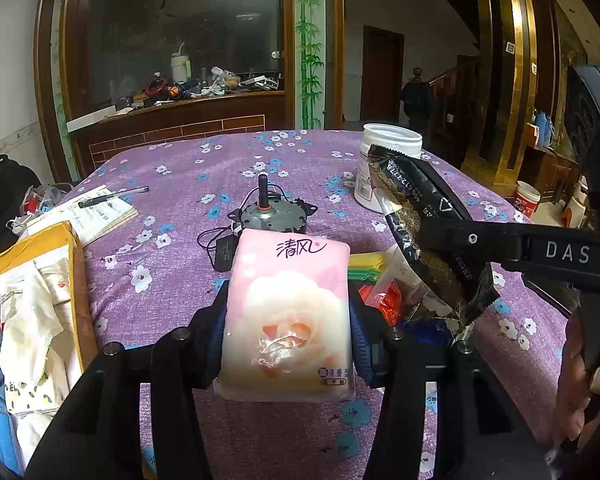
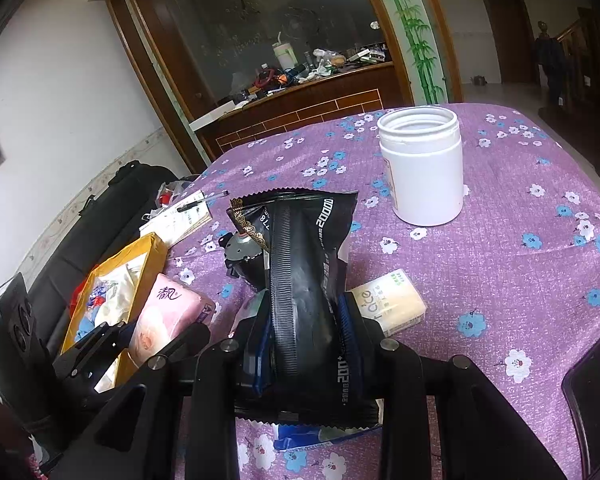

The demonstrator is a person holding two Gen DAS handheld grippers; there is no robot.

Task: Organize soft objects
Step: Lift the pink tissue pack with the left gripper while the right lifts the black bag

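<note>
**Both grippers loaded above the surface**

Left gripper [image 1: 288, 320]: clamped across the sides of a pink tissue pack [image 1: 286, 312], blue pads pressing both long edges. The pack is carried clear of the purple flowered surface [image 1: 180, 184].

Right gripper [image 2: 308, 332]: closed on a black foil pouch [image 2: 300, 272], which stands lengthwise between the fingers and bulges above them. Seen from the left wrist, the pouch hangs tilted in front of a white open jar [image 1: 384, 148].

Beyond the tissue pack sits a small grey motor [image 1: 270, 212] with its wire. A yellow box [image 1: 36, 280] of soft items lies at the left edge of the surface, a notepad and pen [image 1: 100, 208] behind it. A pale tissue packet [image 2: 392, 304] rests just right of the pouch.
</note>
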